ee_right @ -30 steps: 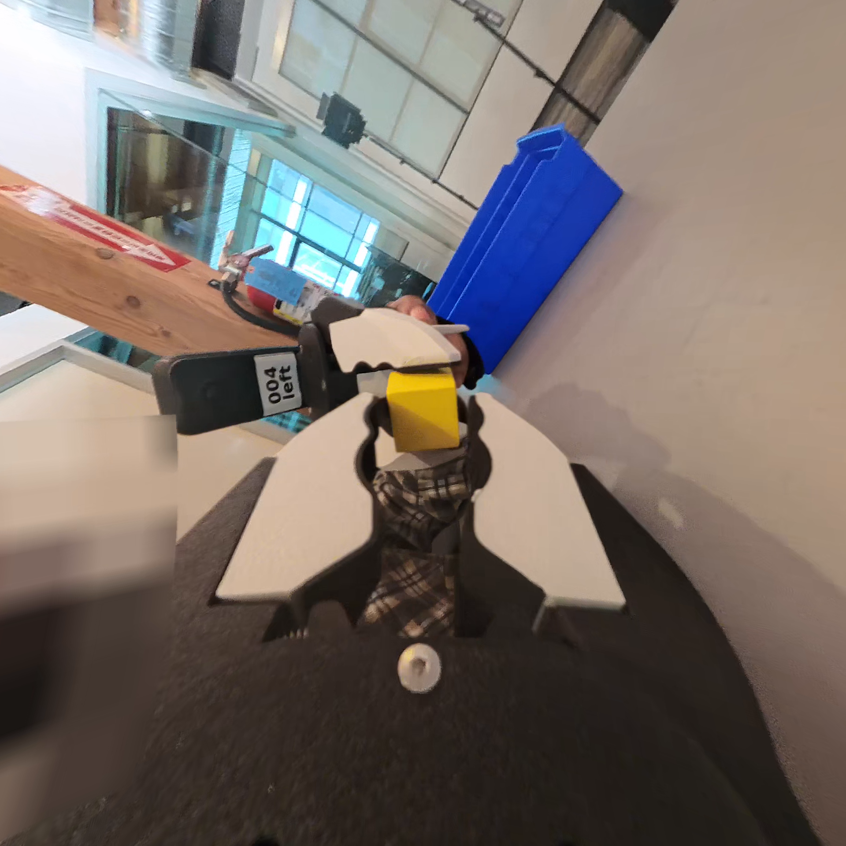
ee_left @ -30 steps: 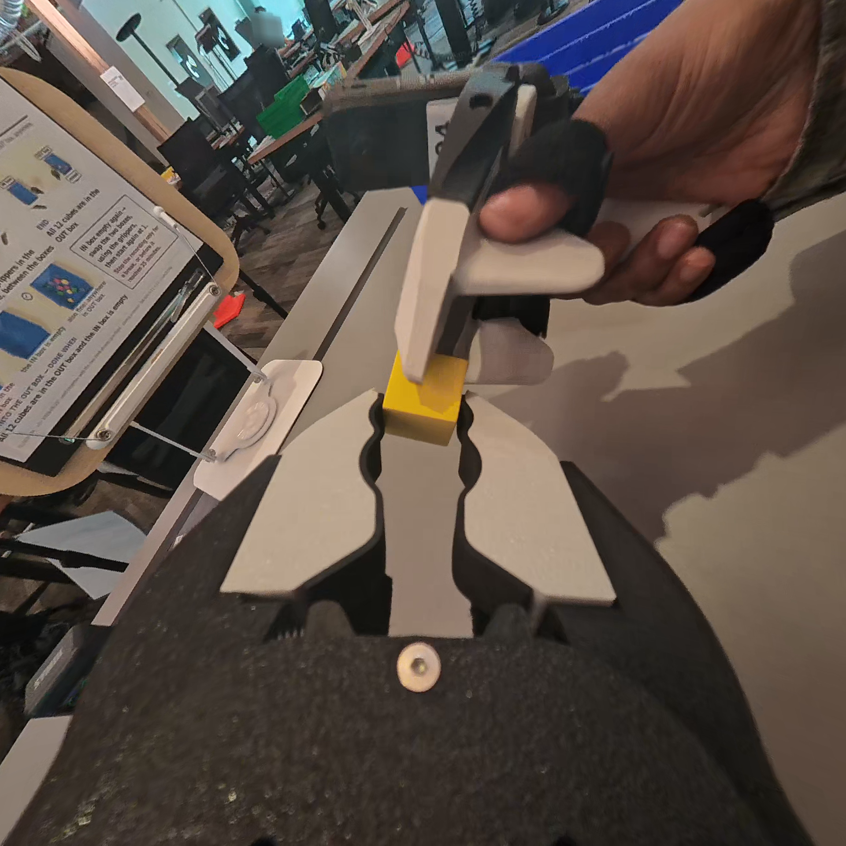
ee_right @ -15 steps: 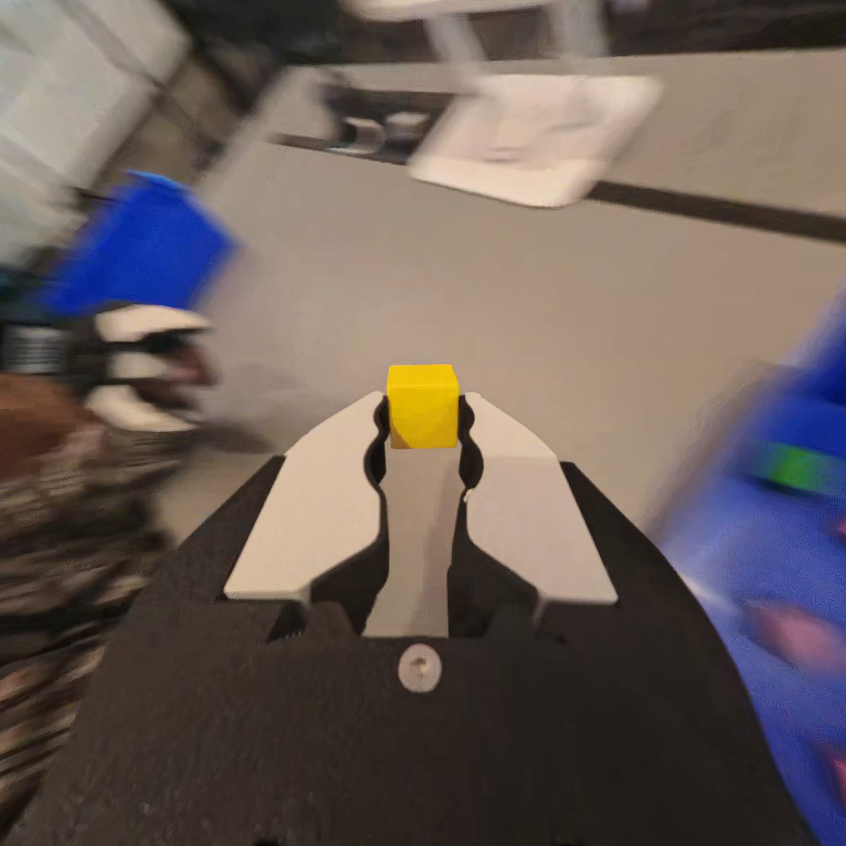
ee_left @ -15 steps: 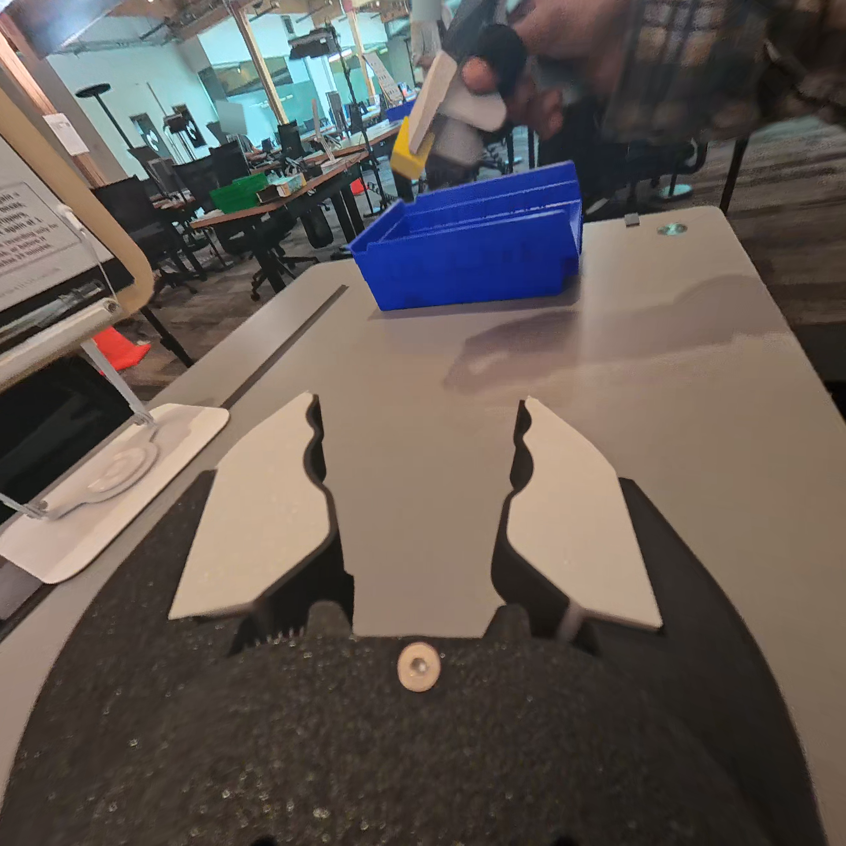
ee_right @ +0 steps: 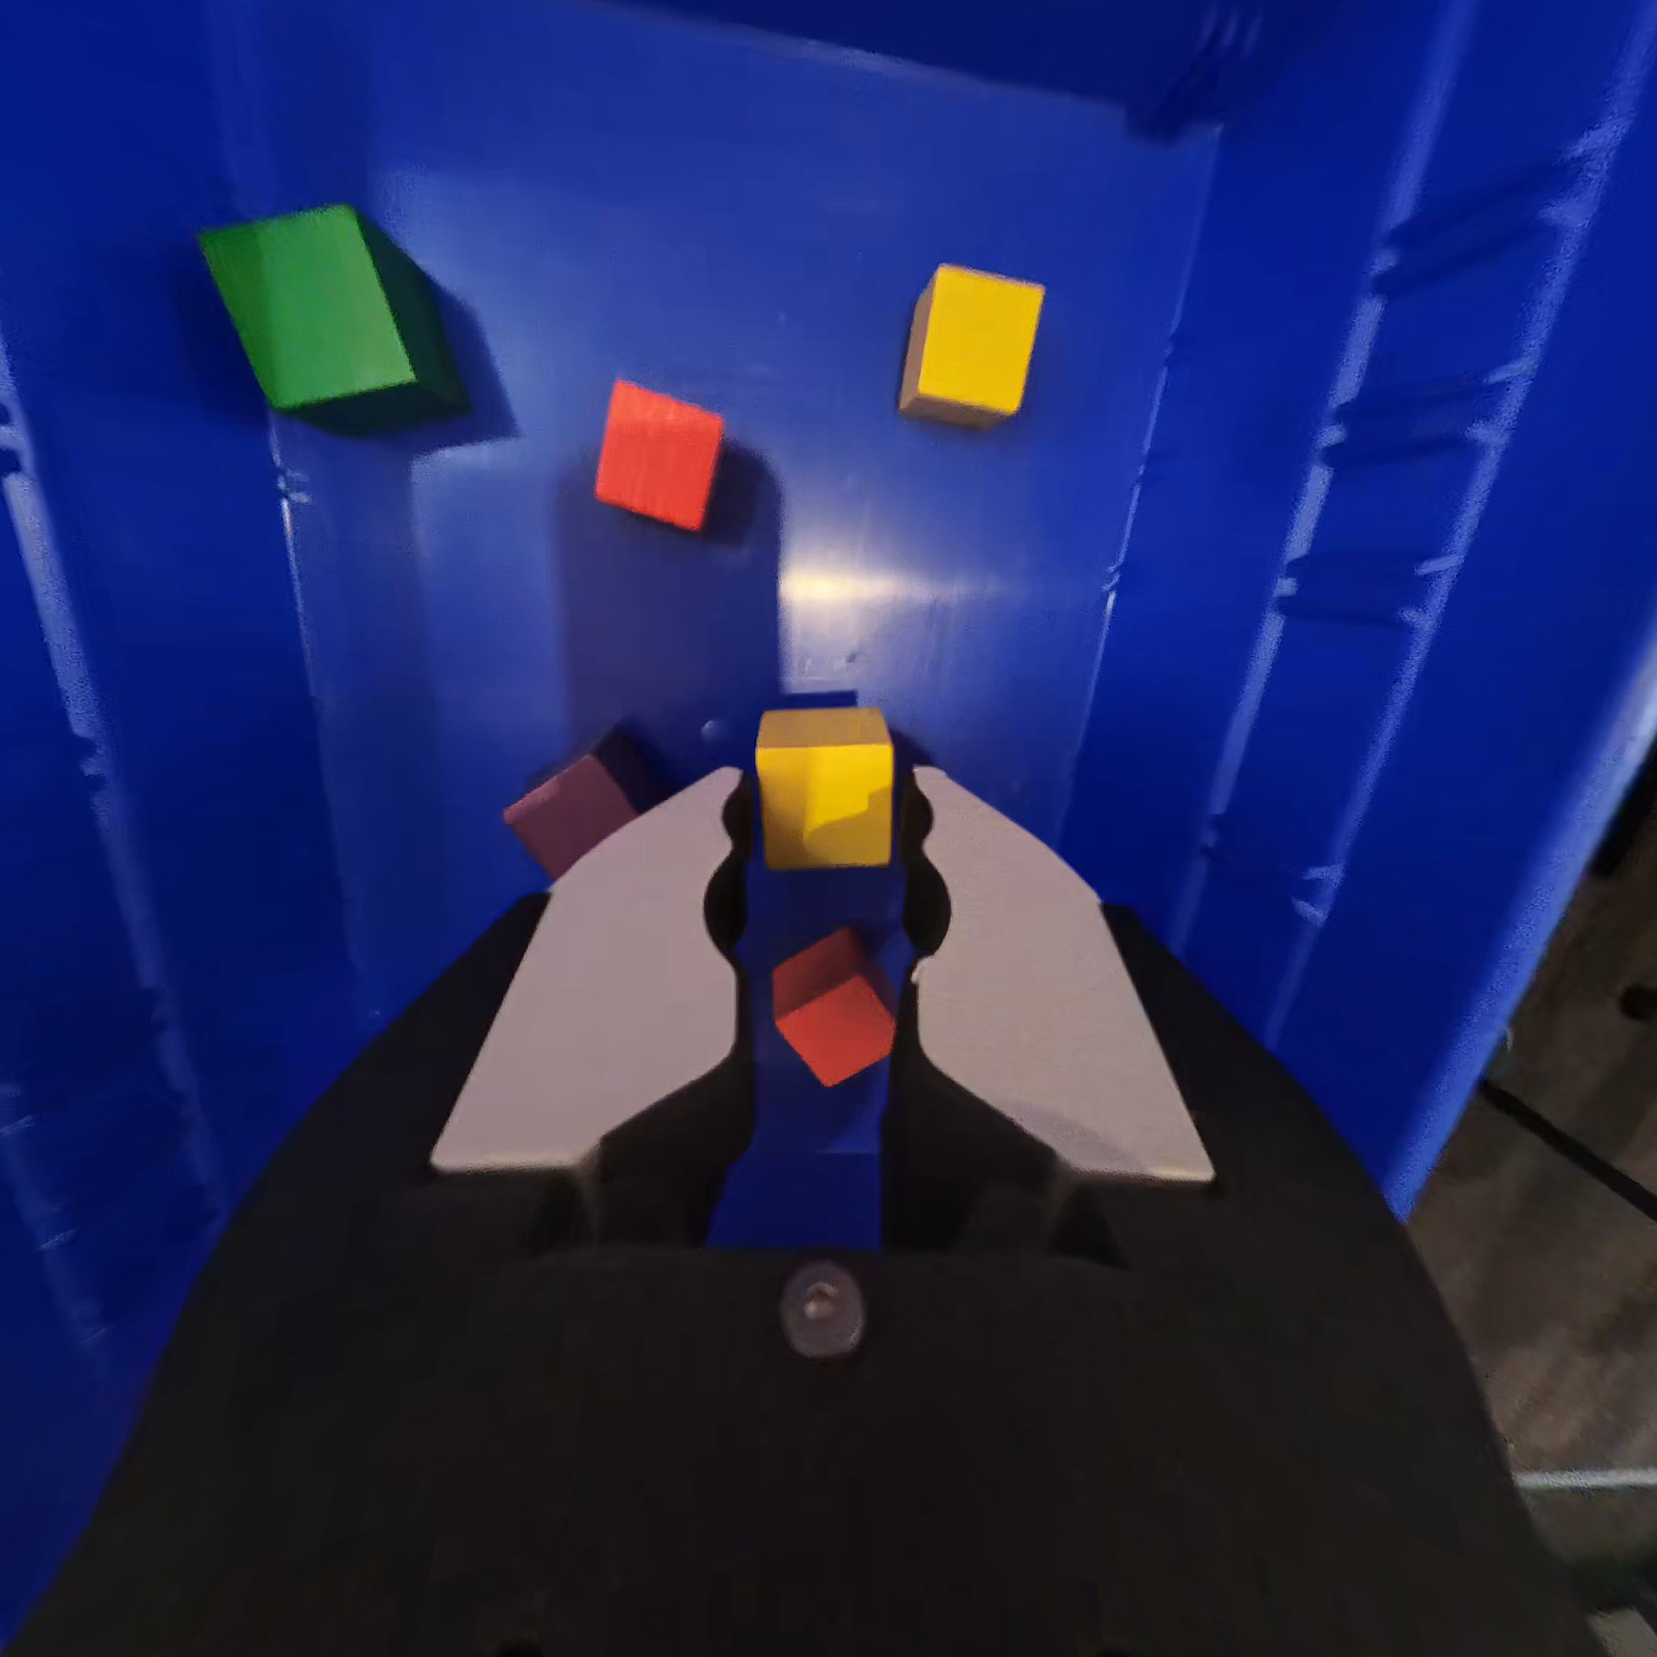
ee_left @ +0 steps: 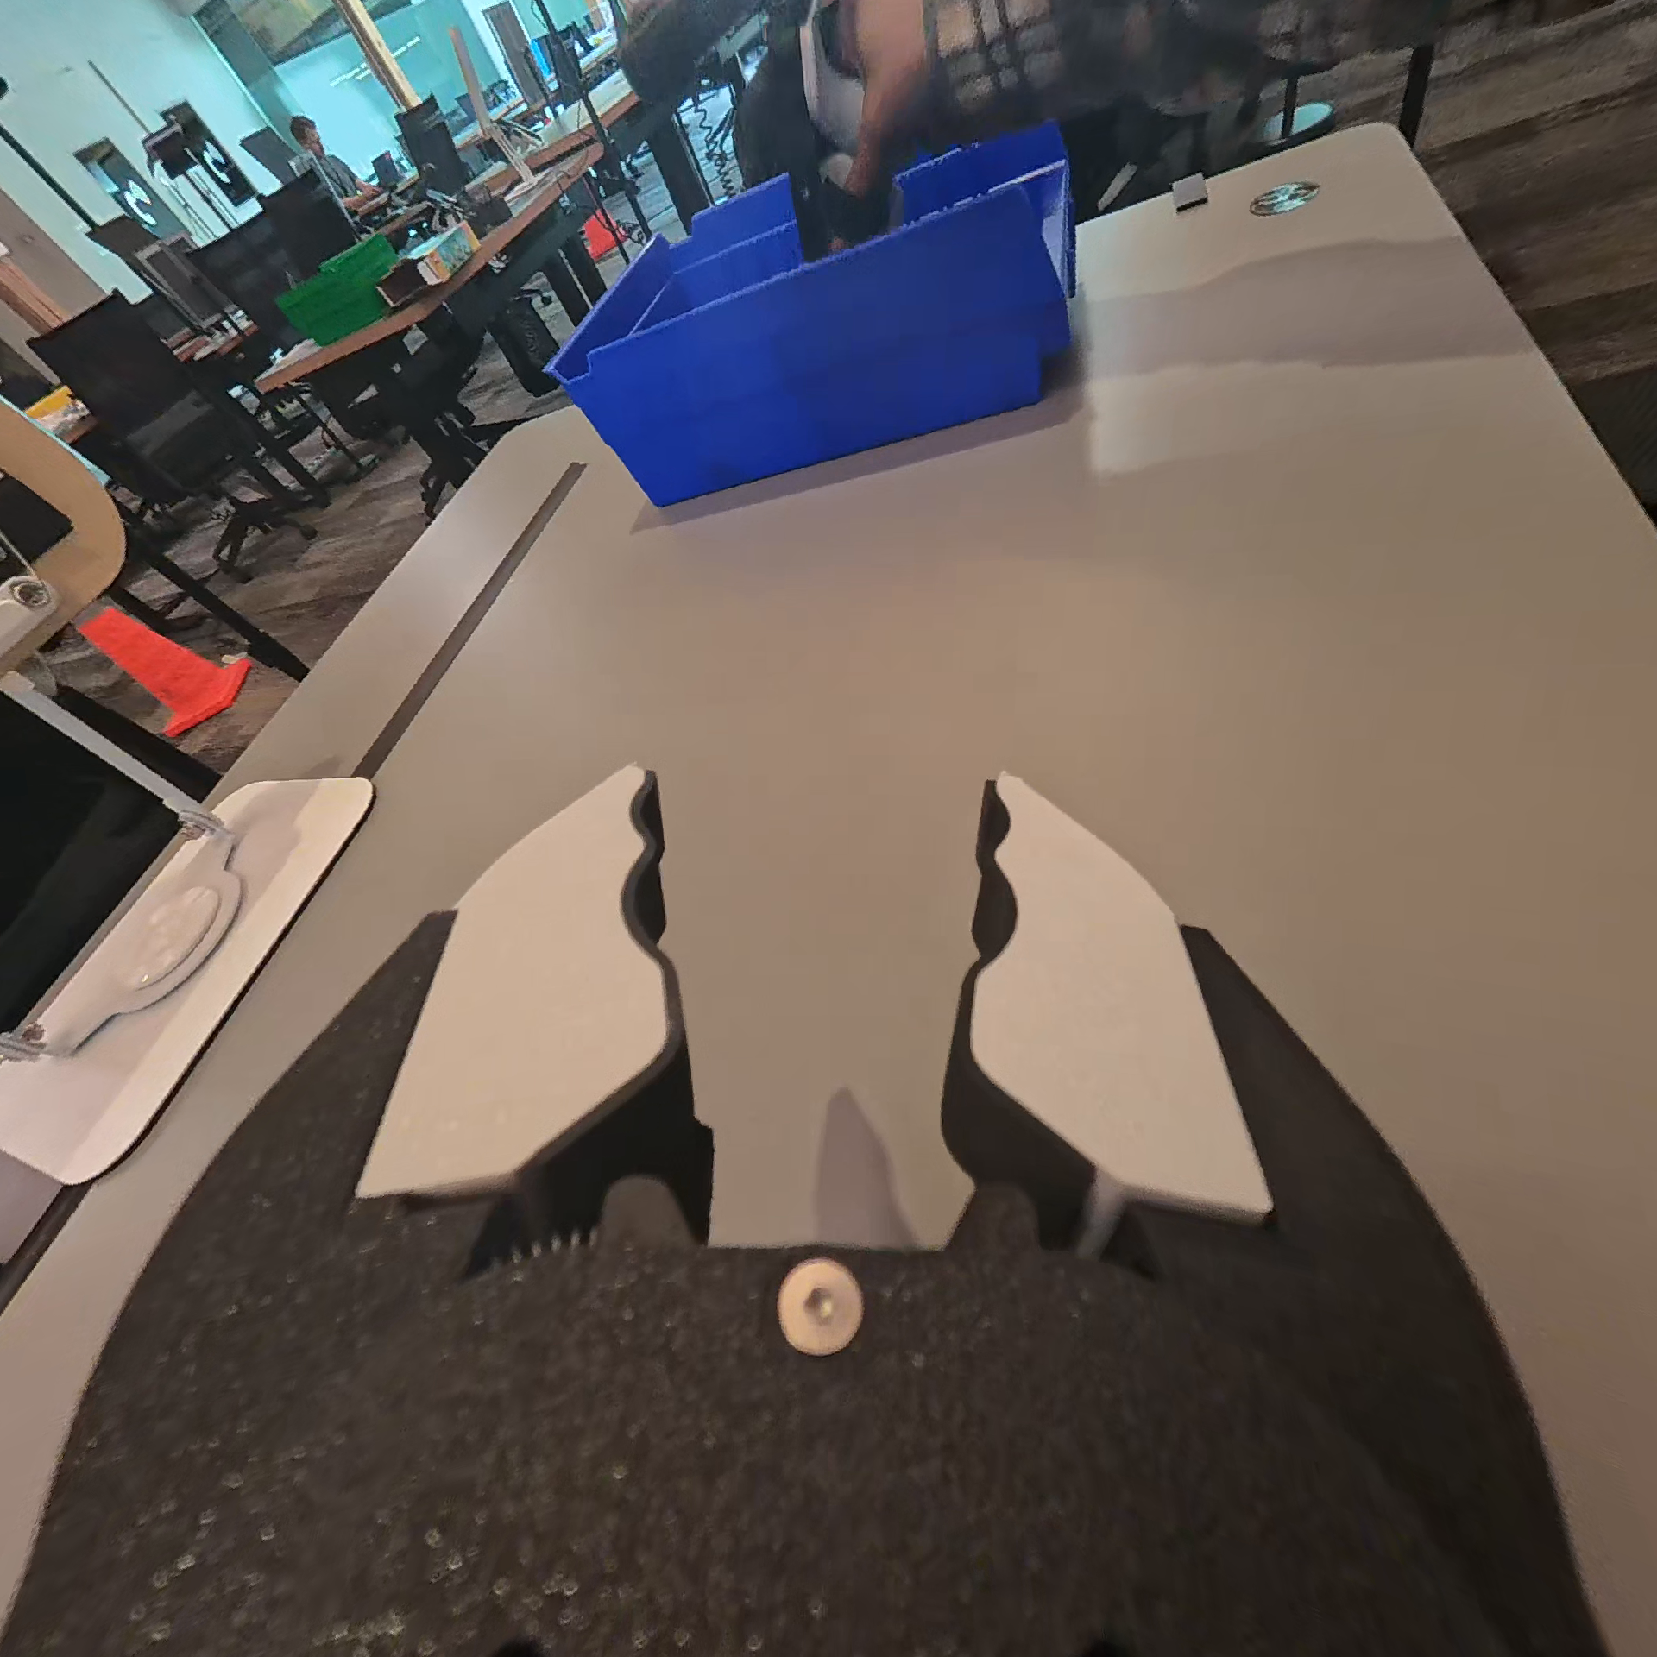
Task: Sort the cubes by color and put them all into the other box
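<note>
The grey bench [ee_left: 1166,628] runs long and mostly bare, with the blue bin [ee_left: 825,377] sitting at its far end. The left tool [ee_left: 820,897] hangs low over the near part of the bench, its fingers spread wide with nothing between them, well apart from the bin. A person's arm reaches down into the bin from the far side.

Down inside the bin [ee_right: 897,224], the right tool [ee_right: 825,807] points at the floor, pinching a yellow cube [ee_right: 825,789] at its tips. Loose on the floor lie a green cube [ee_right: 314,305] at far left, a second yellow one [ee_right: 973,341] ahead and a little right of the tips, a red cube [ee_right: 659,453] between those two, a purple cube [ee_right: 574,807] just beside the left finger, and another red one [ee_right: 834,1004] seen through the gap behind the held cube.

What matters, I'd say, is that the matching yellow lies straight ahead and slightly right; the held cube wants carrying forward to sit beside it. The right tool is the one placed to do it.
</note>
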Demonstrator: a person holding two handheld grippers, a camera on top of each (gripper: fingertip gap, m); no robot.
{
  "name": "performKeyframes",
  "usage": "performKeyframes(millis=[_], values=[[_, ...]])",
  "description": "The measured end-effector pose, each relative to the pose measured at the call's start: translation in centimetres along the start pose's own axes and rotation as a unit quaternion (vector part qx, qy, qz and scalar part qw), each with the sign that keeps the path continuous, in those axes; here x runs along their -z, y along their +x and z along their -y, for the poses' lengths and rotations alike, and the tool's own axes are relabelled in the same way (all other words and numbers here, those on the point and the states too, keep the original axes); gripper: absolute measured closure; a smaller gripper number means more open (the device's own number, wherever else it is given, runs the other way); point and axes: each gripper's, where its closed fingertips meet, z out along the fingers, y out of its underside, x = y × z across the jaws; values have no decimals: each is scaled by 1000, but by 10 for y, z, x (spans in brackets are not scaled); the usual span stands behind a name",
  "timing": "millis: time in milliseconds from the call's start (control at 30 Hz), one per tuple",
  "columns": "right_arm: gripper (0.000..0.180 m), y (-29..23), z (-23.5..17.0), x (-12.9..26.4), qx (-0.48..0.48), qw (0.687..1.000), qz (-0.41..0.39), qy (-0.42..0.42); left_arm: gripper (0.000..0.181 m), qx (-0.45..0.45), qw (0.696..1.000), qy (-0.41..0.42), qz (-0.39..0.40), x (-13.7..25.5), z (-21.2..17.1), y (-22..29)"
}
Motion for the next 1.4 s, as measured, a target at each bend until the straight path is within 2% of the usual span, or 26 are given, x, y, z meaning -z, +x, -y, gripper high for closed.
performKeyframes(millis=[67,133,300,433,533,667,767,867,933,1067,1133,1233,1400], values=[[131,0,-1,7,-3,1000,1,-13,116,1,1000,4,1,2,1,-1],[130,0,8,31,-1,1000,0,9,116,4,1000,6,1,3,2,-1],[117,-29,56,139,13,990,31,139,118,3,1000,-3,7,2,-1,-3],[117,-96,87,231,70,950,73,294,118,1,1000,-3,16,3,-1,-6],[117,-165,88,263,118,900,124,401,118,5,1000,1,28,6,1,-12],[112,-261,67,244,162,834,230,474,116,35,997,8,72,31,9,-34],[111,-318,52,209,180,786,303,508,117,54,992,3,118,82,18,-57],[112,-356,46,173,188,761,340,520,118,53,981,-36,183,160,19,-86],[112,-375,45,157,191,749,362,521,119,52,968,-89,231,221,10,-106],[112,-398,36,133,217,748,386,495,118,94,918,-254,288,339,-49,-137],[112,-401,32,124,235,752,372,491,116,144,900,-317,264,378,-84,-132],[112,-403,27,117,252,750,363,492,119,189,883,-390,183,412,-128,-105],[112,-405,31,113,243,756,366,485,117,226,856,-461,59,422,-177,-63]])
